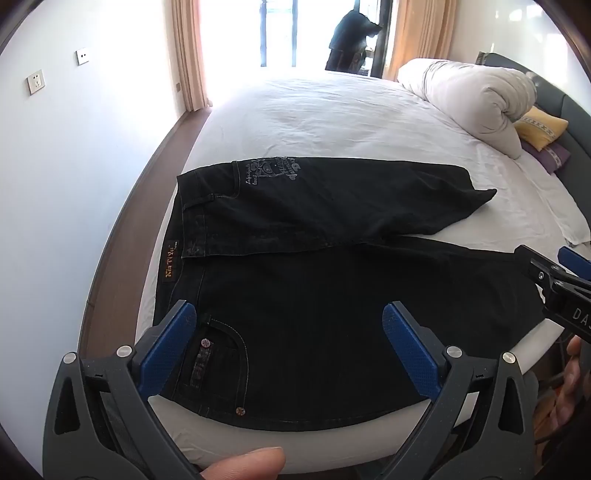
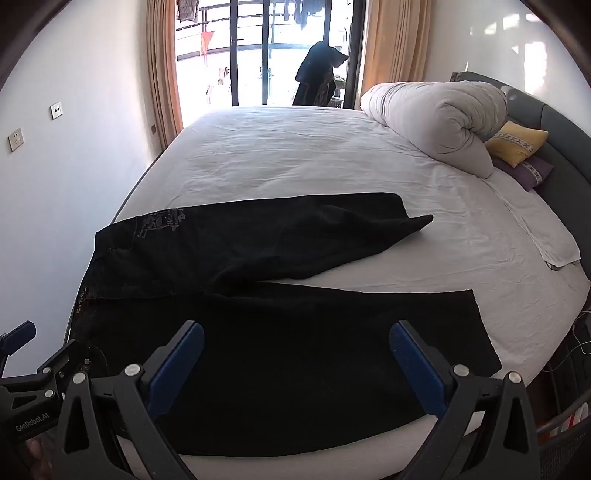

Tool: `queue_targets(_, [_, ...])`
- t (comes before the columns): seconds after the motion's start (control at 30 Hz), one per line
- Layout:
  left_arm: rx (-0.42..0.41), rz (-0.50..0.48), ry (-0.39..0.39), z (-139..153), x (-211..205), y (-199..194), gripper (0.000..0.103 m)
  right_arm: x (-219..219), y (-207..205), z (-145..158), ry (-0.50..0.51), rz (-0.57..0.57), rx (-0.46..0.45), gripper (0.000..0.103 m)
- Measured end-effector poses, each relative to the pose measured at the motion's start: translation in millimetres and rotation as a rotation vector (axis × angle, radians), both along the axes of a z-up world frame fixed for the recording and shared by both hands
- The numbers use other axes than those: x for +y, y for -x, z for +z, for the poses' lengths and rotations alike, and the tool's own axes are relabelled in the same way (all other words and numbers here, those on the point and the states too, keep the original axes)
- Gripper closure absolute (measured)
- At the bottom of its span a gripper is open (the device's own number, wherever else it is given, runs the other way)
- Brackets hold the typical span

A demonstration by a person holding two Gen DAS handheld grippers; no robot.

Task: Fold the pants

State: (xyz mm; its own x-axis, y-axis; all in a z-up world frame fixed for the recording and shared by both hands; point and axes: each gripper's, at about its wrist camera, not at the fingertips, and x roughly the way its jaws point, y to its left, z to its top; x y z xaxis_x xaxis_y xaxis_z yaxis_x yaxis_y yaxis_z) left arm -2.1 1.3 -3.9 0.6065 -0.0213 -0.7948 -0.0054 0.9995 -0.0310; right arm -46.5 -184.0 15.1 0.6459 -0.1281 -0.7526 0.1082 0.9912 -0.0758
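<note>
Over at nine o'clock in the left wrist view, two wall sockets (image 1: 35, 82) sit on the pale wall, with tan curtains (image 1: 192, 51) toward eleven beside the bright balcony door (image 1: 280, 33), where a dark garment (image 1: 351, 37) hangs at twelve. Across the white bed (image 1: 332, 122) the black pants (image 1: 332, 295) lie spread flat at the near edge, waistband at nine, both legs running toward three; the far leg bends and ends in a folded tip. A rolled white duvet (image 1: 476, 96) rests at two, half covering a yellow pillow (image 1: 539, 127) and a purple one (image 1: 550, 155) against the grey headboard (image 1: 569, 107). The left gripper (image 1: 290, 328) hovers above the waist pocket, fingers spread wide, holding nothing. The right gripper (image 2: 295, 350) is likewise spread over the near leg, empty. Its tip is cut off at three in the left view. Nothing lies on the pants.
</note>
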Motion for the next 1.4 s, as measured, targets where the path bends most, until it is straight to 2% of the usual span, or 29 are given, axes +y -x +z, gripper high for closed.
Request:
queue_targets(0.7, [0.003,0.002,-0.002,-2.2,0.2,1.2,0.000,2.3,-0.6,-3.6,0.002,0.001,0.008,0.000])
queue_targets(0.87, [0.004,0.002,-0.003,-3.2,-0.5,2.9,0.000,-1.2,9.7,-17.7,0.001,0.003,0.007,0.000])
queue_targets(1.4, [0.007,0.003,-0.003,-2.4,-0.4,1.7,0.000,0.4,7.3,-16.7,0.002,0.003,0.013,0.000])
